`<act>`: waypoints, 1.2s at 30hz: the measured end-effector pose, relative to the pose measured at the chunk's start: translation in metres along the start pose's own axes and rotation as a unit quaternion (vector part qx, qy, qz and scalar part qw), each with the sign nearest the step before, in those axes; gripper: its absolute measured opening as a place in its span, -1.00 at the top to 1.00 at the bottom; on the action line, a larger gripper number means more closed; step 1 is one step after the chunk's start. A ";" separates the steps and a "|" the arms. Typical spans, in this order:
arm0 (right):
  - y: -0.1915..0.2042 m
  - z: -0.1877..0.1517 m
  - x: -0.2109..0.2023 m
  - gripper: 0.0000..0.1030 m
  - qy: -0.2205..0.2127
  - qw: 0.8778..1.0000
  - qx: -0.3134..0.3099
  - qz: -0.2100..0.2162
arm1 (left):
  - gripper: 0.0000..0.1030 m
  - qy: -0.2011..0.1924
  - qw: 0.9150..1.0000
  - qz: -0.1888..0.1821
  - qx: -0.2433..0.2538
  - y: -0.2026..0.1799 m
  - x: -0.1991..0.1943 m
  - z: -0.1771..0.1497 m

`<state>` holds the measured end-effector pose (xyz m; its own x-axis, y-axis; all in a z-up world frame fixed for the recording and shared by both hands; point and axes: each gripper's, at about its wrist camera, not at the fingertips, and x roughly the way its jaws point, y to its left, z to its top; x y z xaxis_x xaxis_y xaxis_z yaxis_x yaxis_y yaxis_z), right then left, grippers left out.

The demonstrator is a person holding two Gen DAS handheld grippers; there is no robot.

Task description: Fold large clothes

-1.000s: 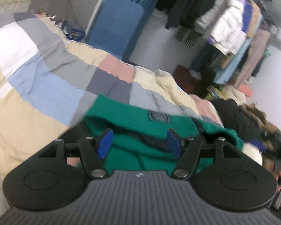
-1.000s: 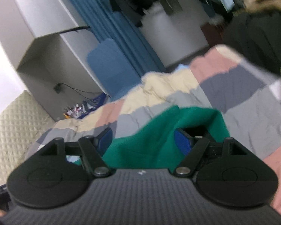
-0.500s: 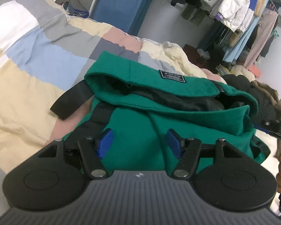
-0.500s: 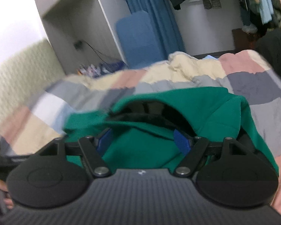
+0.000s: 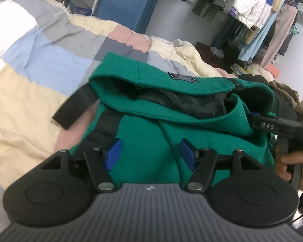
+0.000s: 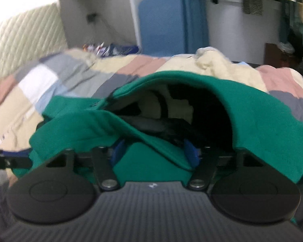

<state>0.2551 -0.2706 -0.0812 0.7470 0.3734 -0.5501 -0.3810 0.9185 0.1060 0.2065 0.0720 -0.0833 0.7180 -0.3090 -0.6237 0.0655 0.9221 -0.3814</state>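
The green coat [image 5: 192,125], mid-frame on the patchwork quilt [image 5: 30,60], looks thick, soft and floppy; take its hem edges. Left hand-held gripper [image 5: 150,154] and right hand-held gripper [image 6: 154,153] gape wide, holding nothing.

The coat [image 5: 151,109] lies bunched on the quilt [image 5: 30,60] covering the bed. Behind the bed stands a padded panel [image 5: 121,0]; to the right, beyond the bed, hangs a clothes rack [image 5: 258,10].

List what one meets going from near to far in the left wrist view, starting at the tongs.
Left tongs → green coat → patchwork quilt → blue curtain → hanging clothes
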 end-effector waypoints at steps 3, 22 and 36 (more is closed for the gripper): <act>0.006 0.014 0.002 0.53 0.030 0.998 -0.046 -0.012 | -0.33 -0.005 1.000 -0.013 -0.011 0.007 -0.007 0.001; -0.046 0.096 0.051 0.87 -0.017 0.991 -0.002 -0.130 | -0.33 -0.078 0.996 -0.053 -0.007 0.007 -0.033 0.015; -0.071 0.062 0.121 0.82 0.052 0.990 0.049 -0.125 | -0.33 -0.037 0.999 -0.035 0.005 0.013 0.013 0.016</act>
<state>0.4061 -0.2827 -0.1042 0.7496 0.1219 -0.6506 -0.1328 0.9906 0.0327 0.2283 0.0838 -0.0853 0.7607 -0.3549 -0.5434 0.1242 0.9014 -0.4148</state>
